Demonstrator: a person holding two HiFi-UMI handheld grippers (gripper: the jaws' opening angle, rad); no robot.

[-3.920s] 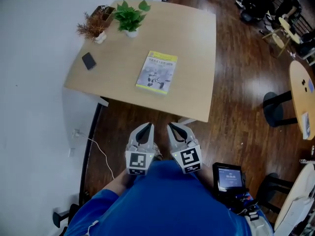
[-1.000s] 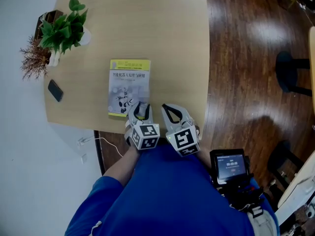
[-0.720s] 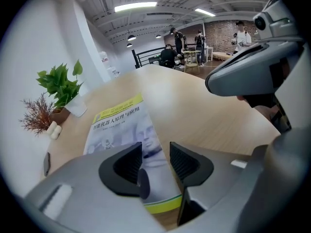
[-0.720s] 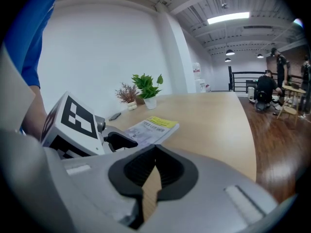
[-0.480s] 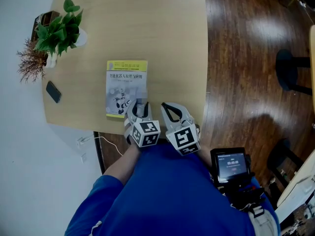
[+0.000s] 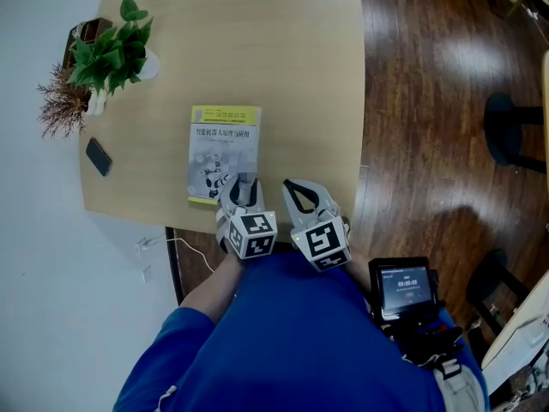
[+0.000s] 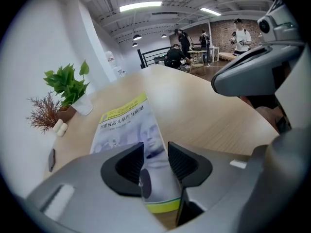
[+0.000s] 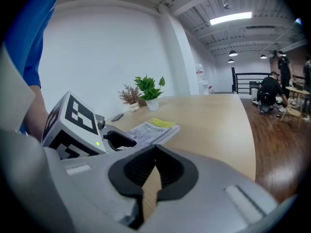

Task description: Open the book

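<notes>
- The book (image 6: 223,148) lies closed and flat on the table (image 6: 292,75), cover up. Its yellow band is at the far edge, and the book sits close to the table's near edge.
- The left gripper (image 6: 244,183) points steeply down over the book's near right corner.
- Its jaws stand well apart and have just been closing a little. The left gripper view shows the book's corner in the gap between them, but the pads do not press on it, so this gripper holds nothing.
- The right gripper (image 6: 297,184) hangs just beside the left one, on its right, above the table's near edge. It is off the book's right side and does not touch the book.
- In the right gripper view its jaws meet at the tips. Only bare table shows through the slit below them, and nothing is gripped.
- A green plant (image 6: 107,54) in a white pot stands at the table's far left corner, with a dried brown plant (image 6: 60,106) just beside it.
- A dark phone (image 6: 99,155) lies near the left edge, well apart from the book.
- The person's blue shirt (image 6: 283,342) fills the bottom of the head view, and a small device with a lit screen (image 6: 403,286) sits at the lower right.
- Dark wooden floor (image 6: 429,101) runs along the table's right side.
</notes>
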